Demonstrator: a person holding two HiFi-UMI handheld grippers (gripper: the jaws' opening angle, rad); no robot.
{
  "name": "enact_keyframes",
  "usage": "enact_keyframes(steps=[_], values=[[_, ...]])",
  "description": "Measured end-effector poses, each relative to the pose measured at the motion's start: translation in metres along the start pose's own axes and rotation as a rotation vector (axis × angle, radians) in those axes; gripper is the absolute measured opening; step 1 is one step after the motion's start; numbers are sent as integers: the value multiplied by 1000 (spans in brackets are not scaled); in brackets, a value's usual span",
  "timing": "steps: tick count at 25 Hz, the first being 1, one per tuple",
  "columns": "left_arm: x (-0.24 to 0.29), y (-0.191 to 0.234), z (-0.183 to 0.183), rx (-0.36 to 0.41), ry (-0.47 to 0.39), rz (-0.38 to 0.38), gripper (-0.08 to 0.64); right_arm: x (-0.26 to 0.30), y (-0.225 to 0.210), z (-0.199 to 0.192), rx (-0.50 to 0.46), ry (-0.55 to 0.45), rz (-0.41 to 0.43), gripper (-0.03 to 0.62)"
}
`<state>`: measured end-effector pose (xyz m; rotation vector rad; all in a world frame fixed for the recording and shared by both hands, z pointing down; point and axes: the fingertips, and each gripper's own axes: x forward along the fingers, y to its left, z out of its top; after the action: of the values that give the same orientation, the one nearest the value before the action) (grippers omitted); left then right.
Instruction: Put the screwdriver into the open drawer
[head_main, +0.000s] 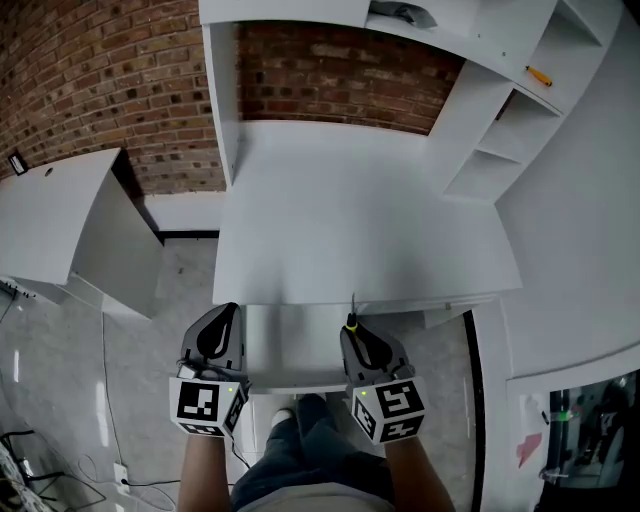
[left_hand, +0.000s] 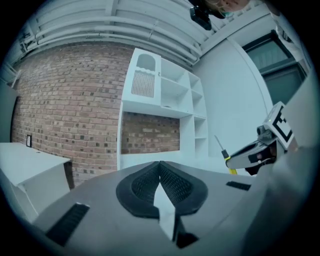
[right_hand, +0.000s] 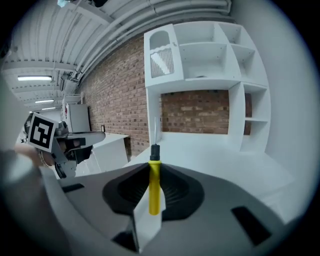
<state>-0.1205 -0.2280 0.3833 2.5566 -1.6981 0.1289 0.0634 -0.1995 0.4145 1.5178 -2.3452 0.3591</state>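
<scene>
A screwdriver (right_hand: 154, 182) with a yellow handle, black collar and thin metal shaft is clamped in my right gripper (right_hand: 154, 172), its shaft pointing forward toward the desk. In the head view the right gripper (head_main: 355, 330) is over the right part of the open white drawer (head_main: 290, 350), and the screwdriver (head_main: 352, 318) has its tip at the desk's front edge. My left gripper (head_main: 227, 315) hovers at the drawer's left side. Its jaws are shut with nothing between them (left_hand: 160, 167). The left gripper view also shows the right gripper (left_hand: 252, 154) with the screwdriver (left_hand: 223, 150).
The white desk (head_main: 360, 220) carries a shelf hutch (head_main: 500, 120) at the back right, against a brick wall. A second yellow tool (head_main: 539, 75) lies on a shelf. A white cabinet (head_main: 70, 220) stands to the left. Cables (head_main: 60, 480) trail on the floor. The person's legs (head_main: 310, 440) are below the drawer.
</scene>
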Motion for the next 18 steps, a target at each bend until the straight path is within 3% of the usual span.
enact_keyframes(steps=[6, 11, 18], values=[[16, -7, -85, -69, 171, -22, 14, 46, -7, -87, 89, 222, 61, 74], [20, -4, -158, -177, 349, -21, 14, 80, -1, -160, 242, 429, 114, 74], [33, -2, -239, -266, 592, -36, 14, 120, -2, -242, 366, 693, 109, 74]])
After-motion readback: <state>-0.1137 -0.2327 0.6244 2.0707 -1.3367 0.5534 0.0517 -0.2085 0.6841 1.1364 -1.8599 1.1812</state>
